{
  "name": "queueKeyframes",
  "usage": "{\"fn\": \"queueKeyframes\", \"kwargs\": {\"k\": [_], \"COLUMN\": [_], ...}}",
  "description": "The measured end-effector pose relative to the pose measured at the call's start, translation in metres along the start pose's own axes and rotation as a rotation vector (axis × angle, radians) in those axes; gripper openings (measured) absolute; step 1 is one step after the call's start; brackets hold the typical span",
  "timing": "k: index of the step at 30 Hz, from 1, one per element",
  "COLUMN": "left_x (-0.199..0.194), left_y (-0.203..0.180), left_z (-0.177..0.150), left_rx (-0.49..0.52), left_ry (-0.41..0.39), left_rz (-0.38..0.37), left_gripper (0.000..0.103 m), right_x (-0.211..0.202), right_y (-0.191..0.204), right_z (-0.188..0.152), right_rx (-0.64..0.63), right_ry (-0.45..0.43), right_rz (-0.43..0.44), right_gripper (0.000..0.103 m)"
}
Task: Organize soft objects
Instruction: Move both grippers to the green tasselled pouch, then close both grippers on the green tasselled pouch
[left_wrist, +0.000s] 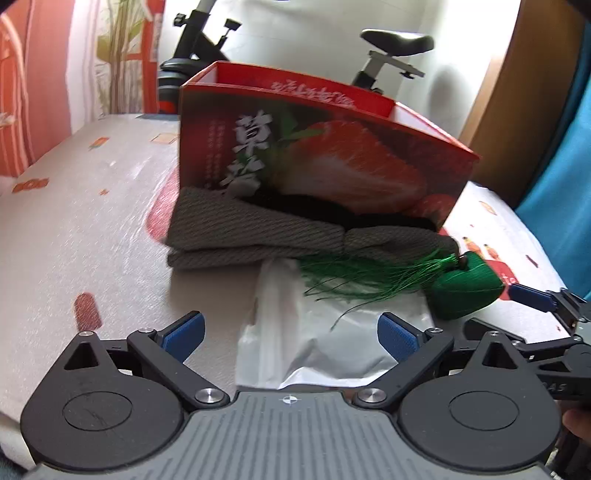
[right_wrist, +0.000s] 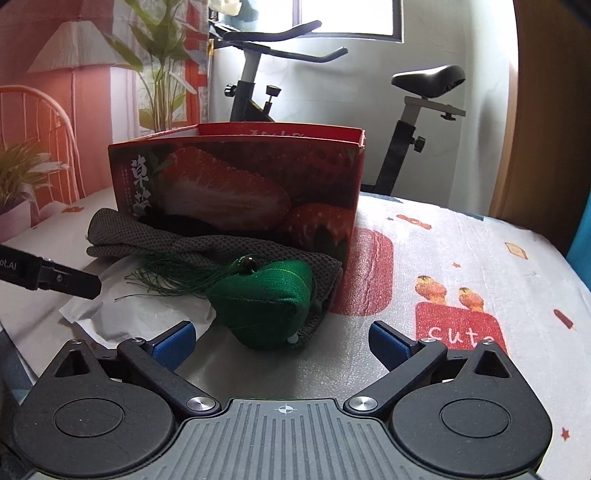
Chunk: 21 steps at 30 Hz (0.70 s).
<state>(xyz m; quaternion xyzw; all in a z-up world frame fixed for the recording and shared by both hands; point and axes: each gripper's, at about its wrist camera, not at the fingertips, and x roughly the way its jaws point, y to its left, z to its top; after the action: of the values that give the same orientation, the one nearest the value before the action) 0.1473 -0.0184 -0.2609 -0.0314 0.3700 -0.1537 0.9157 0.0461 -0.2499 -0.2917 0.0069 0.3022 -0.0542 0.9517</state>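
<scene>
Holding both my left tongs and right tongs spread wide, I face the strawberry box. Only the right view shows "cute" printed on the bed sheet.

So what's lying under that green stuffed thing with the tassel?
The green pouch rests partly on the grey knitted cloth, and its tassel trails over a white plastic bag. Whatever lies directly beneath the pouch is covered.
</scene>
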Motion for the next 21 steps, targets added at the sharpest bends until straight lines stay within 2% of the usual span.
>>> {"fn": "queueKeyframes", "kwargs": {"k": [3, 5, 10, 15, 21], "left_x": [0.006, 0.013, 0.03, 0.045, 0.064], "left_y": [-0.013, -0.022, -0.052, -0.078, -0.089], "left_z": [0.01, 0.016, 0.028, 0.036, 0.035], "left_rx": [0.026, 0.038, 0.071, 0.057, 0.007], "left_ry": [0.004, 0.011, 0.026, 0.063, 0.112], "left_rz": [-0.028, -0.053, -0.151, -0.275, -0.331], "left_gripper": [0.09, 0.082, 0.062, 0.061, 0.06], "right_x": [0.002, 0.004, 0.007, 0.012, 0.016], "right_y": [-0.001, -0.001, -0.002, -0.005, -0.005], "right_z": [0.003, 0.005, 0.01, 0.011, 0.009], "right_rx": [-0.019, -0.038, -0.084, -0.104, -0.114], "right_ry": [-0.003, 0.008, 0.017, 0.03, 0.039], "right_rz": [0.011, 0.013, 0.037, 0.076, 0.102], "right_gripper": [0.088, 0.076, 0.064, 0.06, 0.051]}}
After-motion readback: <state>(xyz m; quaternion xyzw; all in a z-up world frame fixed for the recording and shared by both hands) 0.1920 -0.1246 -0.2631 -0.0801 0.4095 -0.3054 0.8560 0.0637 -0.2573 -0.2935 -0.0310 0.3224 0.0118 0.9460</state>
